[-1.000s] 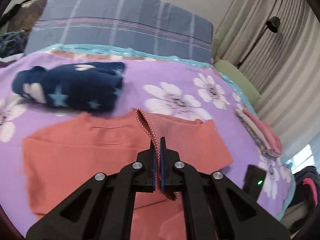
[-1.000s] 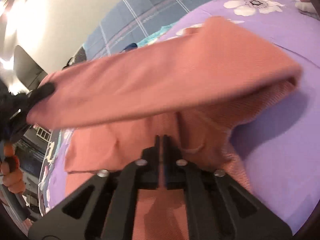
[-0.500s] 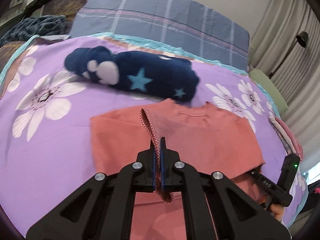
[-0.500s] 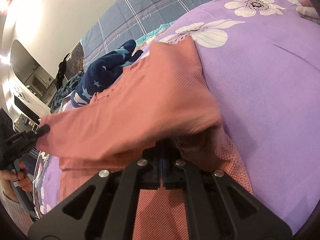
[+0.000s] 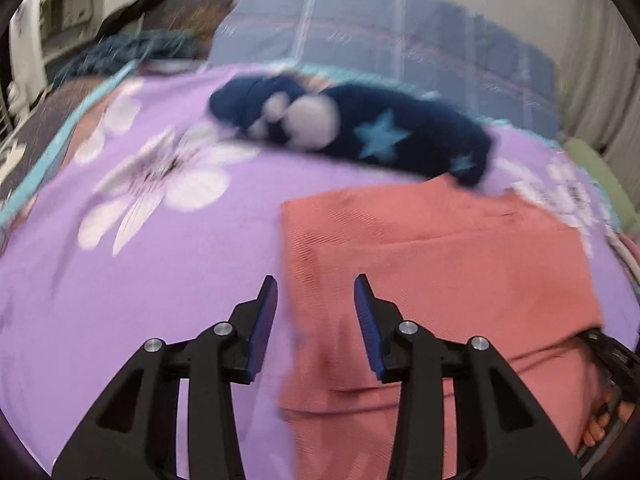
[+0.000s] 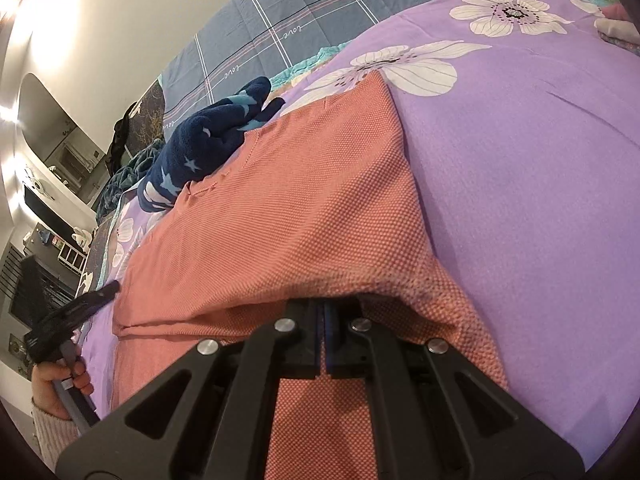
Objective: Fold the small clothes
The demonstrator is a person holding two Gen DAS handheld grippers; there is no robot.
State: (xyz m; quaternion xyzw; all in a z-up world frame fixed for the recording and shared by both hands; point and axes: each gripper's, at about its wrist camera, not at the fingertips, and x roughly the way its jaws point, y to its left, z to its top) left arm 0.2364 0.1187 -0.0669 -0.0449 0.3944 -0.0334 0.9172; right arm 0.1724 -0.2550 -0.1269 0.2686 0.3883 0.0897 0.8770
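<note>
A salmon-pink knit garment lies on the purple flowered bedspread, its far part folded back over the near part. My left gripper is open and empty, just above the fold's left edge. It also shows at the left of the right wrist view. My right gripper is shut on the garment at its near right corner, the fingertips hidden under the folded layer. It shows at the lower right of the left wrist view.
A navy fleece garment with stars lies just beyond the pink one, touching its far edge; it also shows in the right wrist view. A blue plaid pillow is behind. Folded clothes sit at the far right. Furniture stands left of the bed.
My left gripper has opened and let go of the pink garment's edge, which now lies flat as a fold. The left view has swung left. The right gripper stays shut on the cloth.
</note>
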